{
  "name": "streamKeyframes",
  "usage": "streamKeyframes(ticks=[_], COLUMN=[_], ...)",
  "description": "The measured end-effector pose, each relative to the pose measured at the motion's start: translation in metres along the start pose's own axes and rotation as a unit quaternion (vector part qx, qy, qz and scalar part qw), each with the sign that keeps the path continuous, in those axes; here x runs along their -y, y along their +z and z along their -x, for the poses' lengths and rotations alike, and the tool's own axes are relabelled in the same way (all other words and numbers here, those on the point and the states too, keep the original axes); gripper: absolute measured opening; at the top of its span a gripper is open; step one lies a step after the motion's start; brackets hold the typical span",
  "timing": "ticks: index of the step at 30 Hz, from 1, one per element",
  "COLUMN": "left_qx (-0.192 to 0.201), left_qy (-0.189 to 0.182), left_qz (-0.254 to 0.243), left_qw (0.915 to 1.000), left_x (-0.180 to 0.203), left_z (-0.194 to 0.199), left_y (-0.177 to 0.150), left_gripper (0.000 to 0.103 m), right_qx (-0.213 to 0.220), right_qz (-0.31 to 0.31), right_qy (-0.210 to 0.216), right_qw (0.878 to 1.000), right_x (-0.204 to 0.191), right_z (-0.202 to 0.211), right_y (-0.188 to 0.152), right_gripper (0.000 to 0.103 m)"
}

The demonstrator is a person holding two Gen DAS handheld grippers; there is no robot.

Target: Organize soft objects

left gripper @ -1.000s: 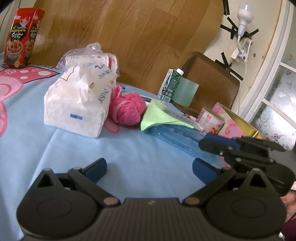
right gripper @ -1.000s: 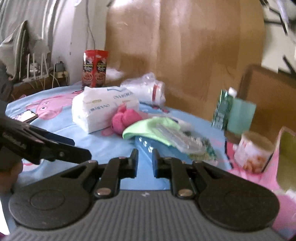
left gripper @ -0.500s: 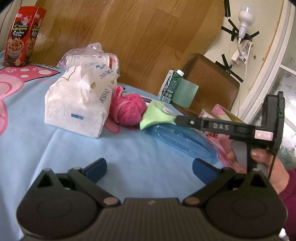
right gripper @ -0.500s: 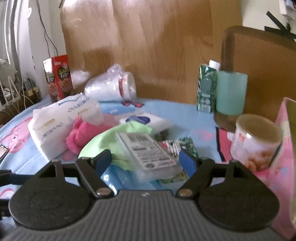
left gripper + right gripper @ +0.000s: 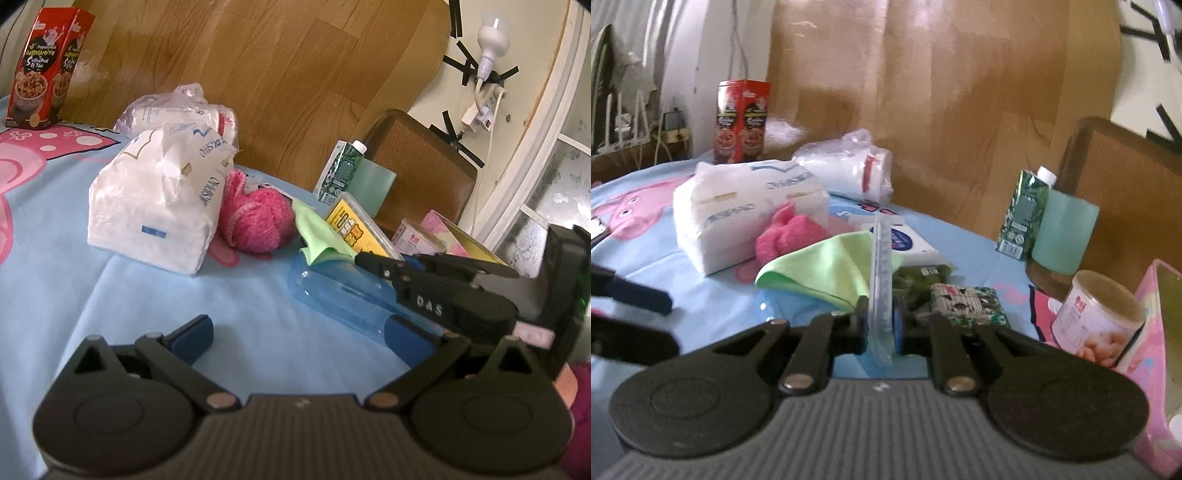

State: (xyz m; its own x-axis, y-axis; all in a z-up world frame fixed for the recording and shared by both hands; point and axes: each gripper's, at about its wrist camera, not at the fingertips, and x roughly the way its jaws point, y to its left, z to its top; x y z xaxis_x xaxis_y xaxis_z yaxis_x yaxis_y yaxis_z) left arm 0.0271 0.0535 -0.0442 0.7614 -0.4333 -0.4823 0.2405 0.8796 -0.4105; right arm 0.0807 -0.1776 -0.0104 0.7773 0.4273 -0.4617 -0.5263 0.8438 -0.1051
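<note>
Wood-panelled wall behind my blue worktop (image 5: 229, 295): left view, my left hand-held gripper (image 5: 297, 334) stays spread and empty, the pink fluffy towel (image 5: 255, 221) untouched; right view, my right hand-held gripper (image 5: 881, 325), spread a moment ago, is closing on the clear flat packet (image 5: 881, 280) above the green cloth (image 5: 827, 269), so hard clutter leaves first.

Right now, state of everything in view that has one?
left tongs, open, empty
right tongs, closing on the clear flat pack
clear flat pack, tipped up on edge
green cloth, crumpled
pink towel, bunched against the tissue pack
green carton, upright, capped
</note>
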Motion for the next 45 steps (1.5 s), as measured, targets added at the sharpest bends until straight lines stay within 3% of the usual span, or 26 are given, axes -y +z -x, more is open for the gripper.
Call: streamKeyframes(ticks=[16, 17, 19, 24, 30, 37, 41, 45], left_qx=[-0.002, -0.002, -0.002, -0.005, -0.005, -0.005, -0.005, -0.005], left_qy=[0.005, 0.007, 0.01, 0.019, 0.022, 0.021, 0.019, 0.018], left_qz=[-0.006, -0.008, -0.011, -0.02, -0.022, -0.021, -0.02, -0.019], left_qw=[1.0, 0.9999, 0.9999, 0.9996, 0.9995, 0.9995, 0.9996, 0.9996], left_x=[0.002, 0.003, 0.004, 0.008, 0.009, 0.008, 0.007, 0.007], left_z=[-0.001, -0.001, 0.0, -0.001, -0.001, -0.001, -0.001, 0.0], left_y=[-0.001, -0.001, -0.002, -0.002, -0.002, -0.003, -0.002, -0.002], left_gripper=[0.102, 0.102, 0.103, 0.102, 0.102, 0.103, 0.103, 0.103], right_qx=[0.003, 0.005, 0.016, 0.047, 0.047, 0.055, 0.061, 0.052], right_qz=[0.017, 0.013, -0.004, -0.047, -0.015, -0.002, 0.012, 0.017], right_qy=[0.02, 0.015, -0.003, -0.011, 0.037, 0.043, 0.067, 0.053], right_qw=[1.0, 1.0, 1.0, 0.998, 0.998, 0.998, 0.996, 0.997], right_x=[-0.021, -0.02, -0.017, -0.009, -0.03, -0.036, -0.043, -0.042], right_z=[0.054, 0.058, 0.065, 0.082, 0.086, 0.079, 0.085, 0.082], right_y=[-0.029, -0.031, -0.032, -0.037, -0.042, -0.031, -0.035, -0.039], right_gripper=[0.018, 0.02, 0.042, 0.042, 0.042, 0.042, 0.042, 0.045])
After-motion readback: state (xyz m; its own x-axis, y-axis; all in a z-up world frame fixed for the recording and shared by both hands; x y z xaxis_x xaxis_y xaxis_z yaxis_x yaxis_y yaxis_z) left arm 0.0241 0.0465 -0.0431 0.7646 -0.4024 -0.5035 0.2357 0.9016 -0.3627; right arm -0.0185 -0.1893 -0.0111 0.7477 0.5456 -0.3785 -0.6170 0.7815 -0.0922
